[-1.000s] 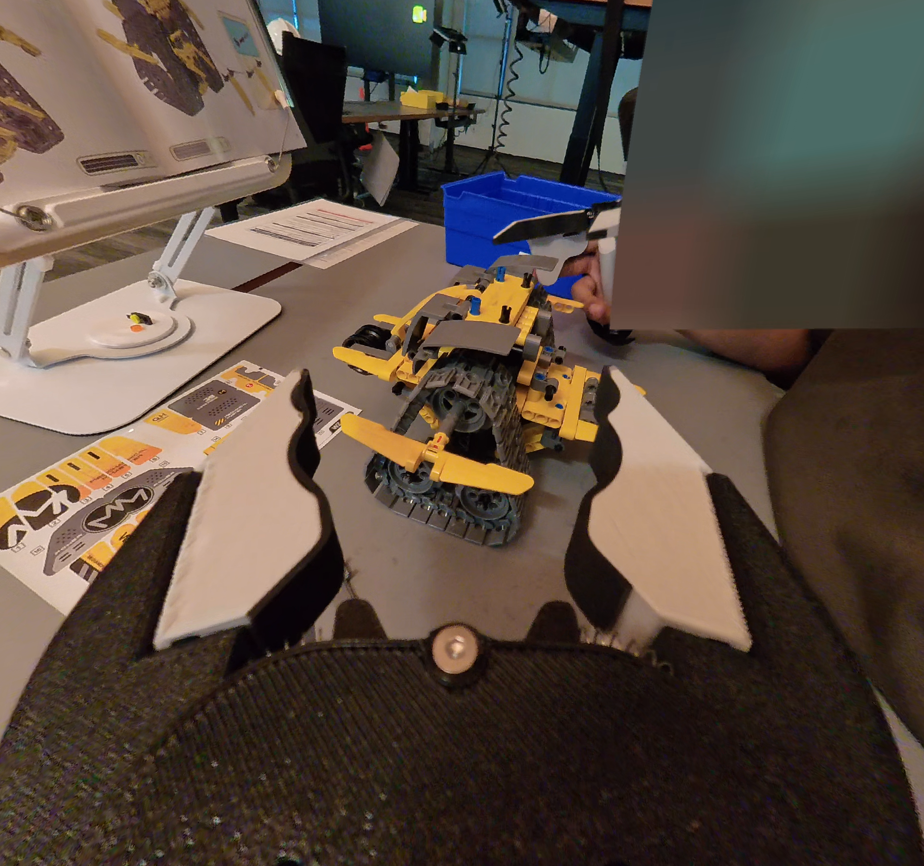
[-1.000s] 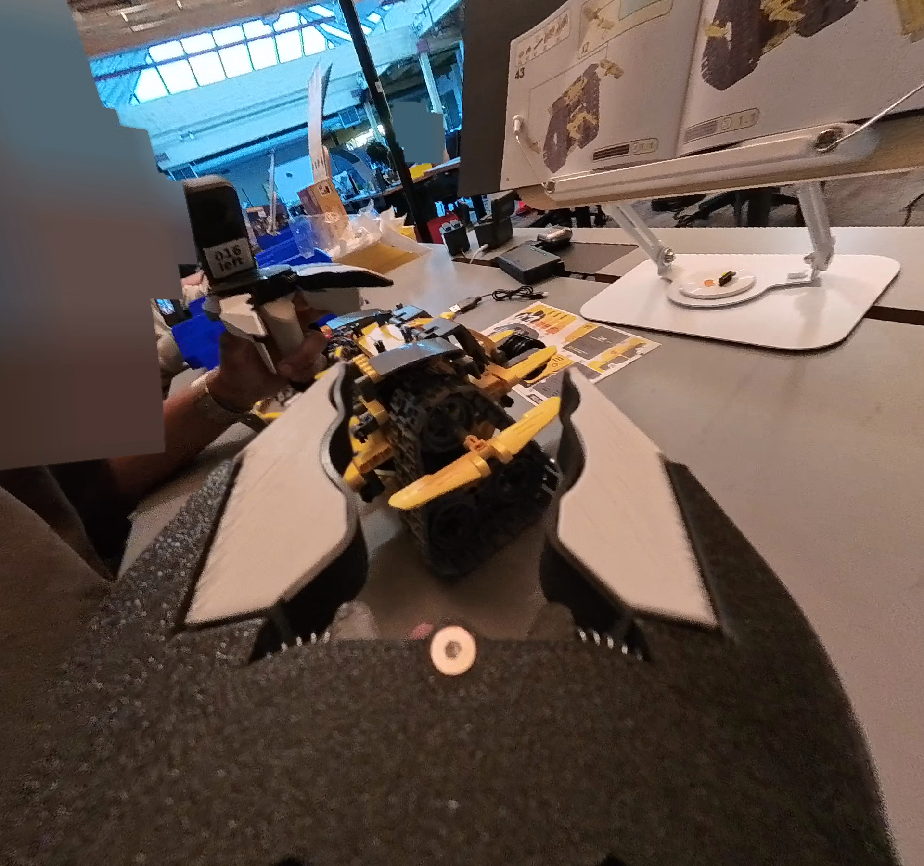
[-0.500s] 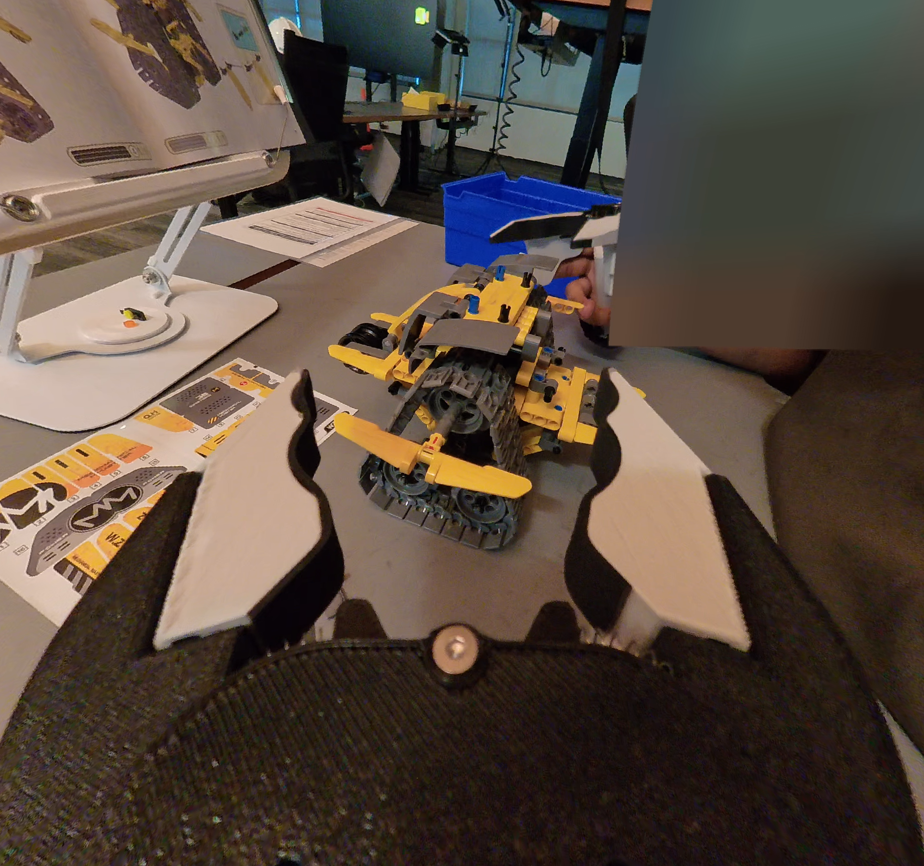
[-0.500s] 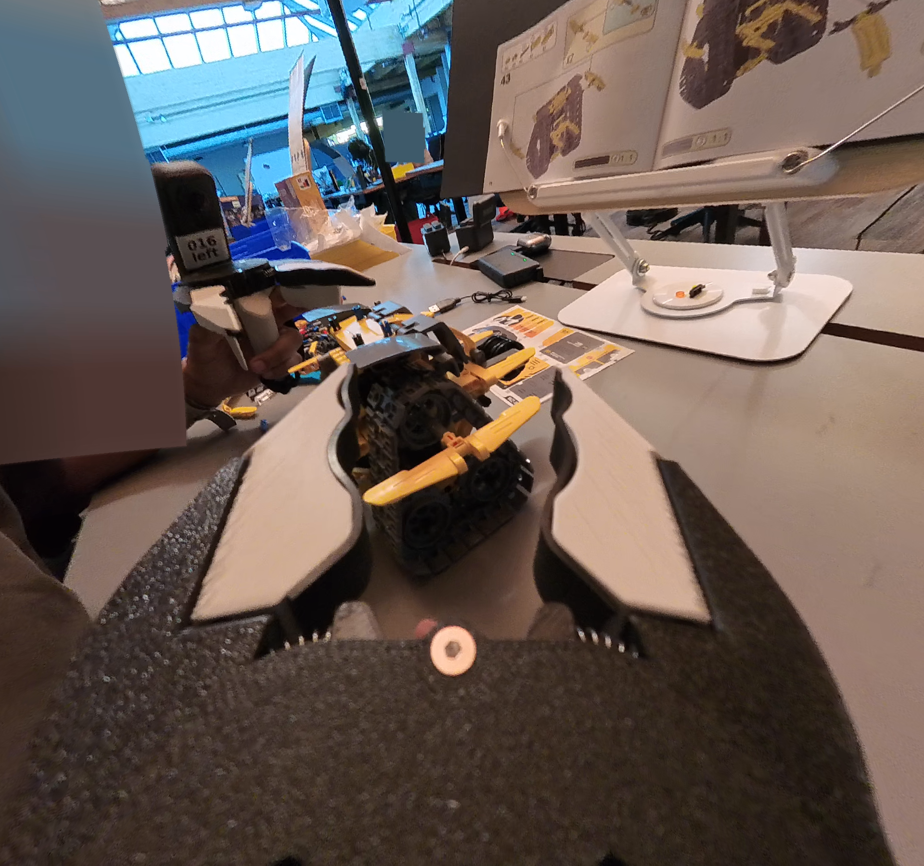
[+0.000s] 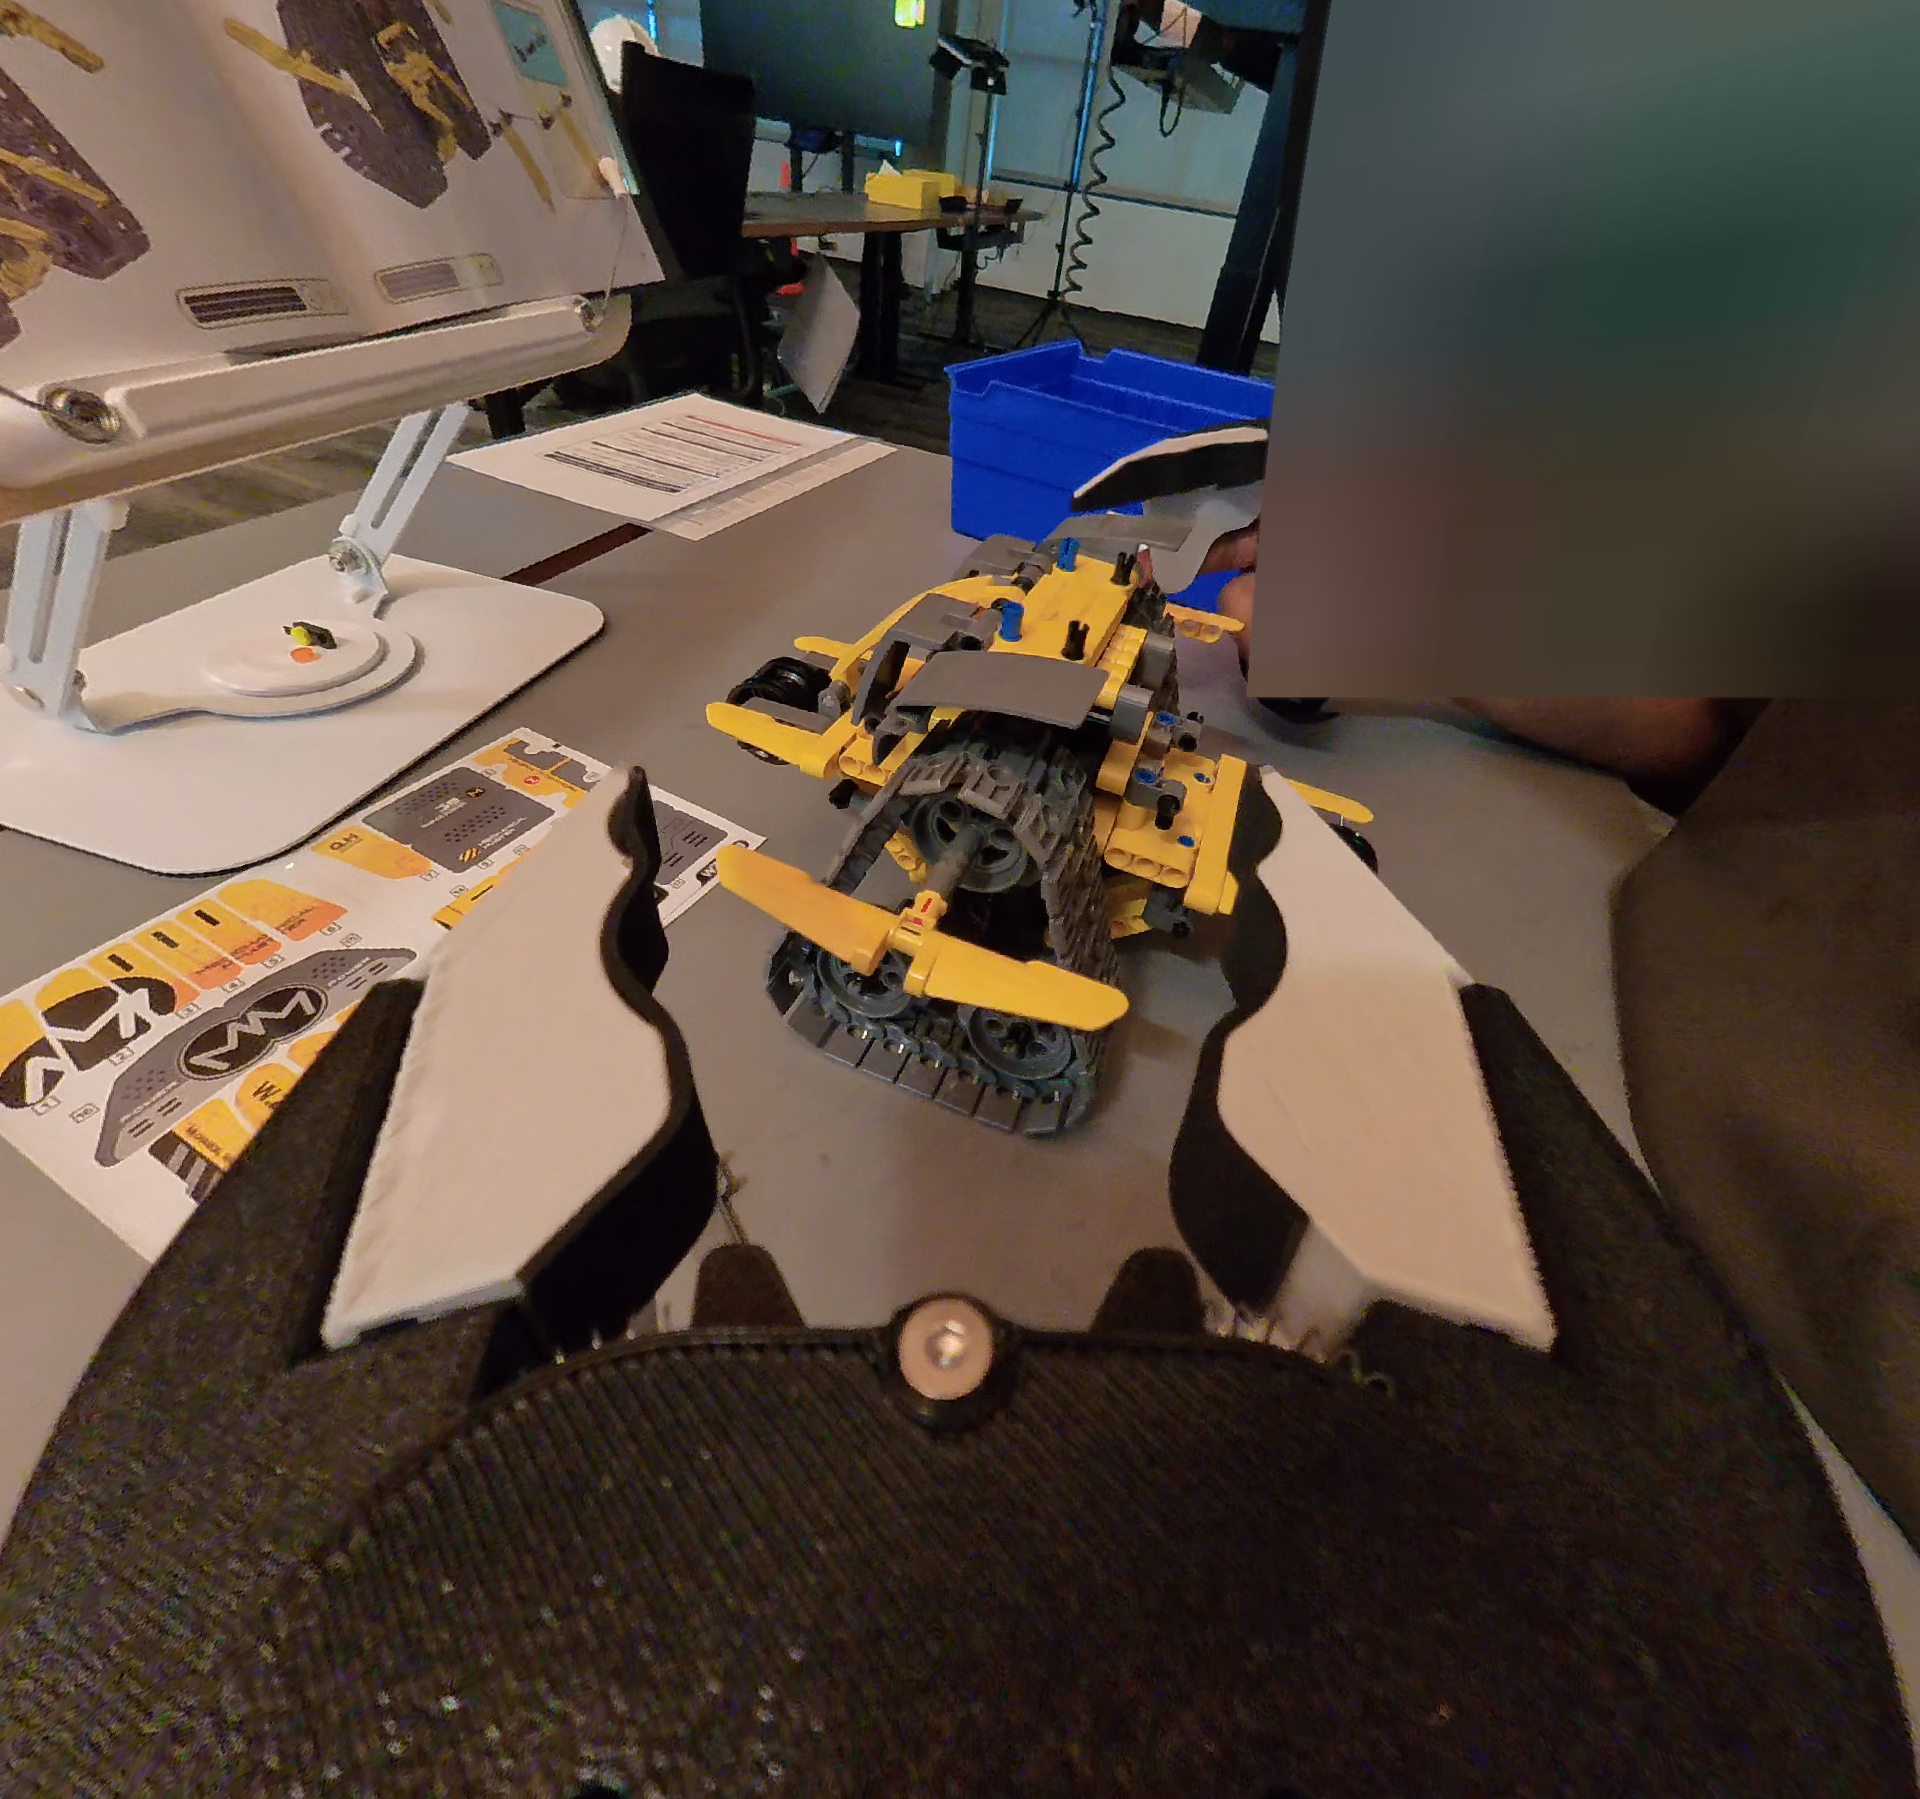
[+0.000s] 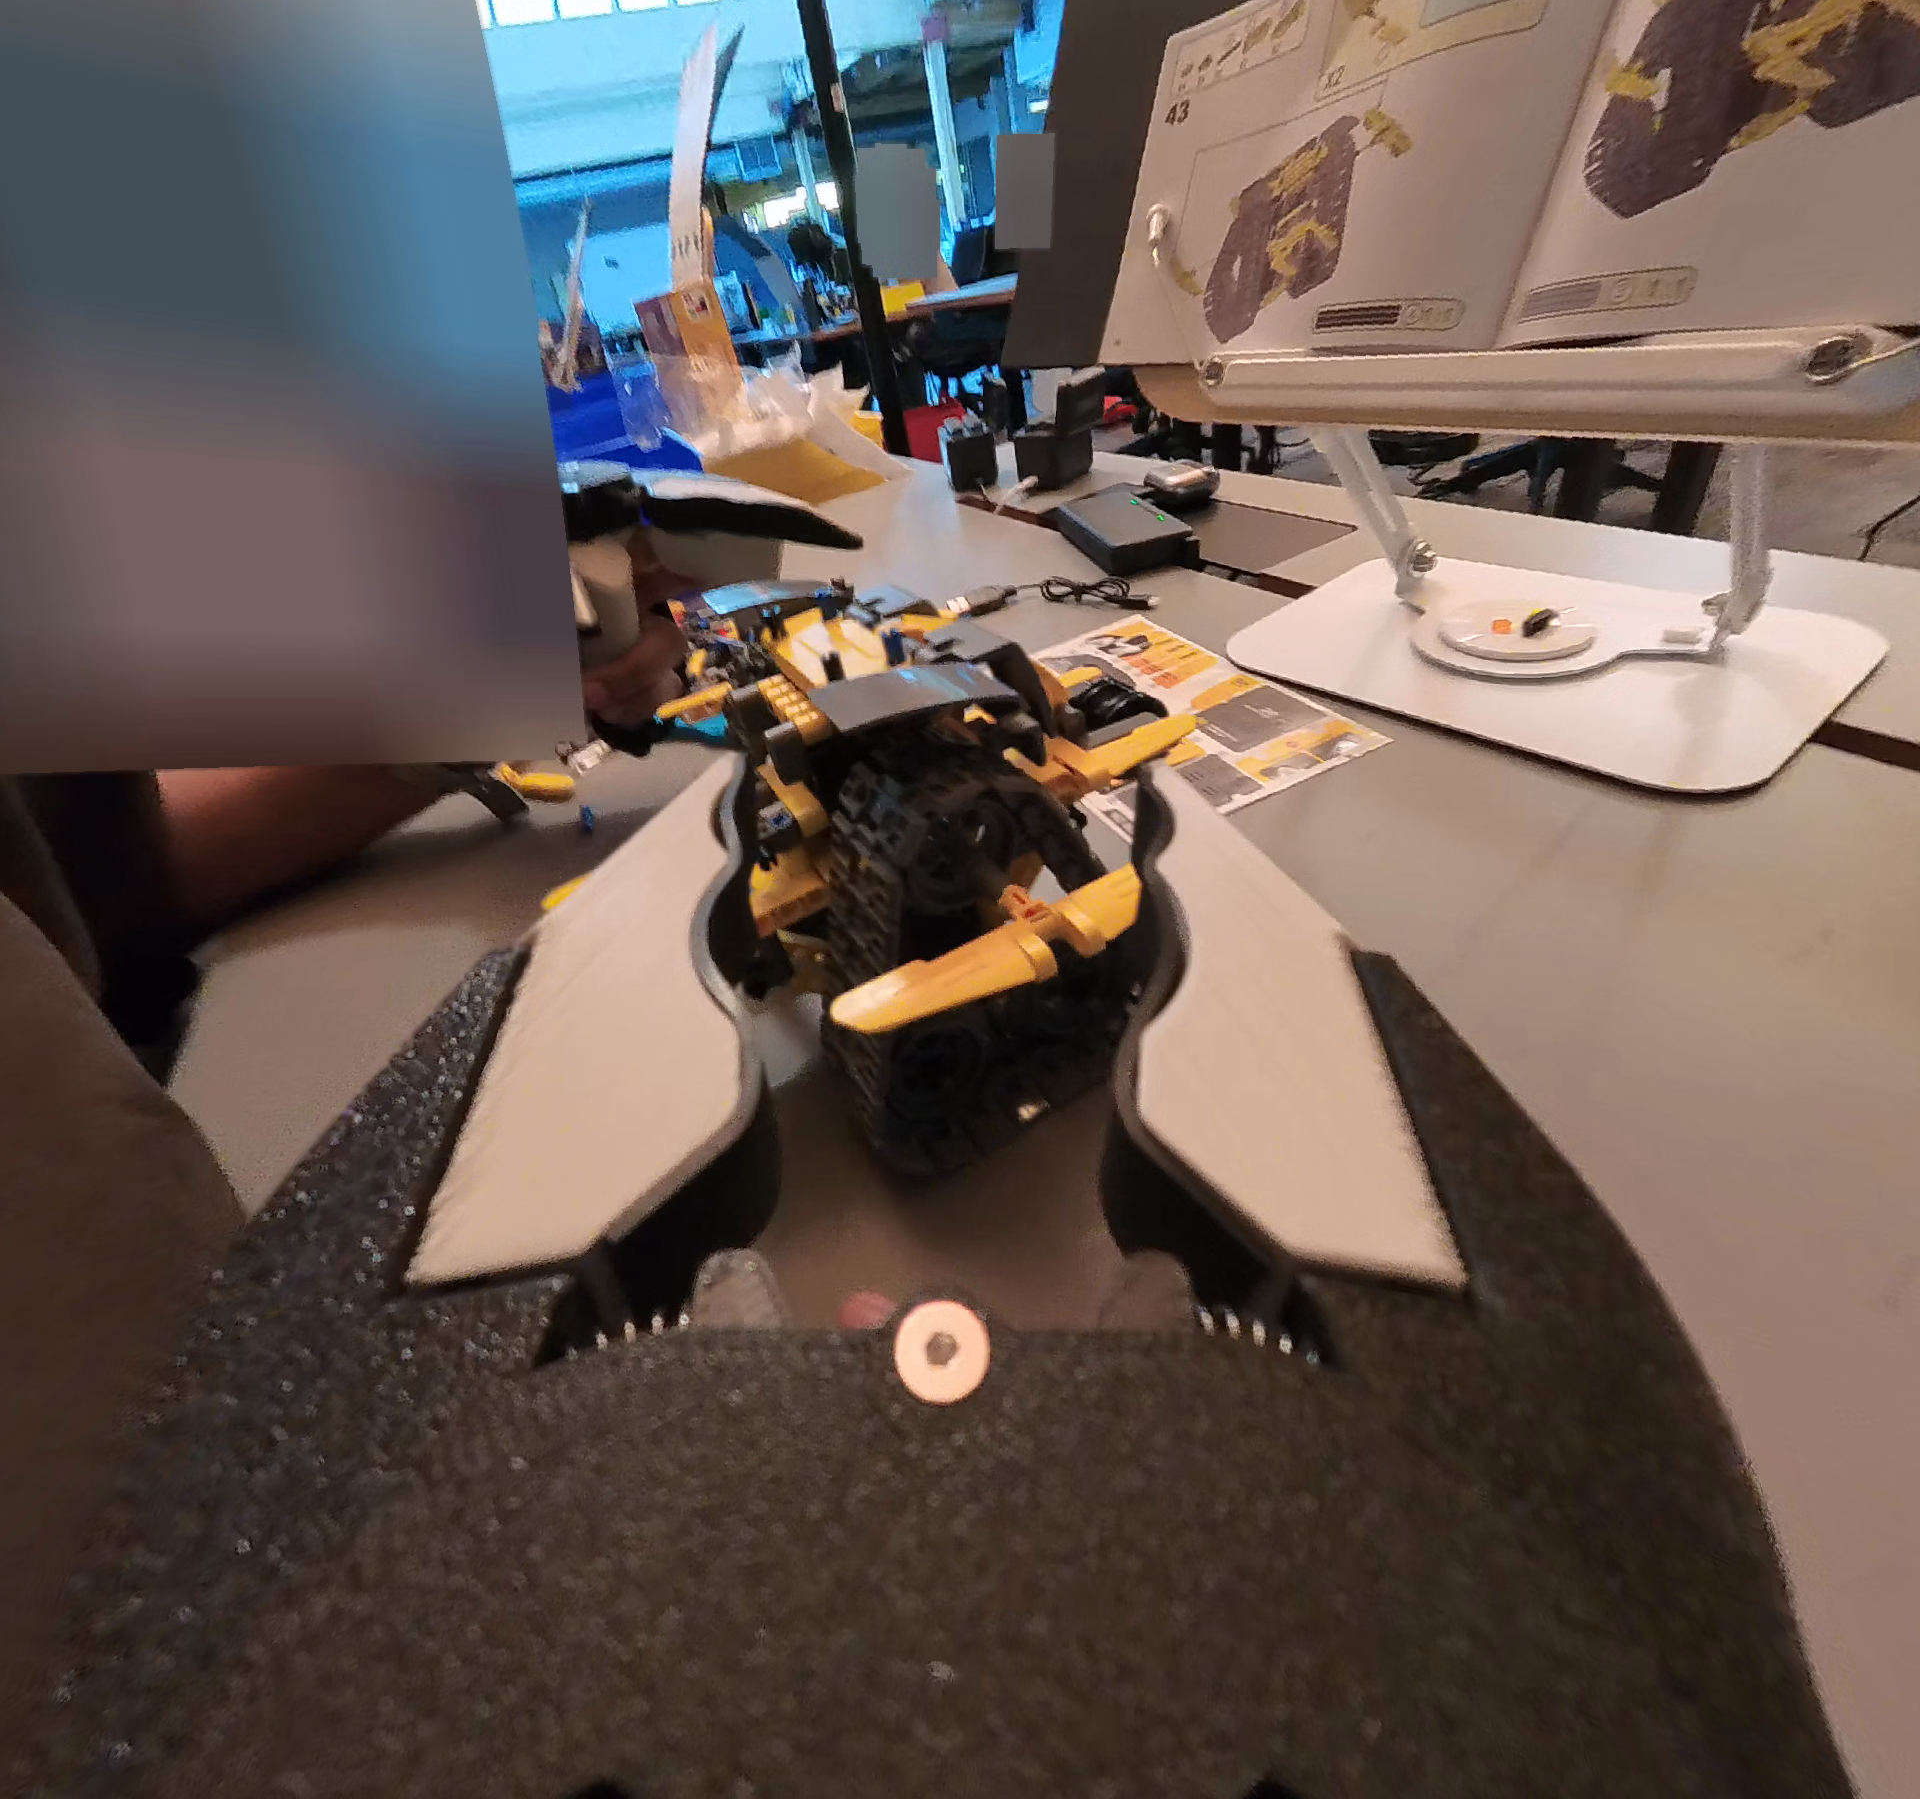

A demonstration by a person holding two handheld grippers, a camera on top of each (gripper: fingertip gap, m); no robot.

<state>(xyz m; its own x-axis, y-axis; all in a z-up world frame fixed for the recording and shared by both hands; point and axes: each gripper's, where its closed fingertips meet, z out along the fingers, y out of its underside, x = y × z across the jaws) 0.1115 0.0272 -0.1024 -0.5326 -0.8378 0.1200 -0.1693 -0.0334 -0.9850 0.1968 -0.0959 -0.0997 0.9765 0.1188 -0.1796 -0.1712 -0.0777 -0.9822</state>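
Item: yellow-and-grey brick-built tracked vehicle (image 5: 997, 845), standing on the grey worktop (image 5: 935, 1199), a yellow propeller-like bar across its near track. Left gripper (image 5: 940, 814): jaws spread wide, empty, short of the model. Right gripper (image 6: 935, 783): jaws apart, flanking the track, contact unclear. Adjacent: sticker sheet (image 5: 218, 1001), white book stand (image 5: 312, 679) bearing an open instruction booklet (image 5: 270, 108), blue bin (image 5: 1081, 419).

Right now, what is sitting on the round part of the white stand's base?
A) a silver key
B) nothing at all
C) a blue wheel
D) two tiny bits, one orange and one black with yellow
D: the right wrist view shows a small orange piece and a black-and-yellow piece lying on the round disc of the white stand's base.
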